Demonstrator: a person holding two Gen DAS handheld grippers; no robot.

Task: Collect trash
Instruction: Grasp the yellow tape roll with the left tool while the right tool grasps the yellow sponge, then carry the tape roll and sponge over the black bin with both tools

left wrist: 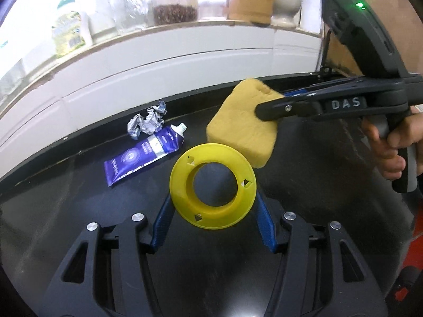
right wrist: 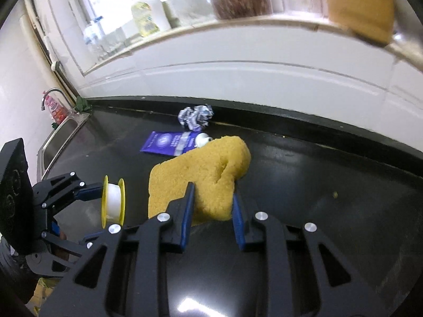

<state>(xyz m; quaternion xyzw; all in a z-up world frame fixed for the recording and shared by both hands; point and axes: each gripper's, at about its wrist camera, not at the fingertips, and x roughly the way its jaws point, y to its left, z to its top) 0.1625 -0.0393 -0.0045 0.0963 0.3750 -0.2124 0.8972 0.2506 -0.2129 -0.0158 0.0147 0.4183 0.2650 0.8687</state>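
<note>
My left gripper (left wrist: 212,200) is shut on a yellow plastic spool (left wrist: 212,182), held above the black counter; it also shows in the right wrist view (right wrist: 113,202). My right gripper (right wrist: 212,198) is shut on a yellow sponge (right wrist: 201,177), squeezed between the blue pads and held above the counter; the sponge shows in the left wrist view (left wrist: 242,129) too. A purple tube (left wrist: 144,155) and a crumpled foil wrapper (left wrist: 148,121) lie on the counter near the back wall, beyond both grippers.
The black counter (right wrist: 304,185) runs along a white tiled wall. A window sill (left wrist: 185,25) above holds jars and bottles. A sink (right wrist: 58,137) with a tap is at the far left. A crumb (right wrist: 335,194) lies on the counter at the right.
</note>
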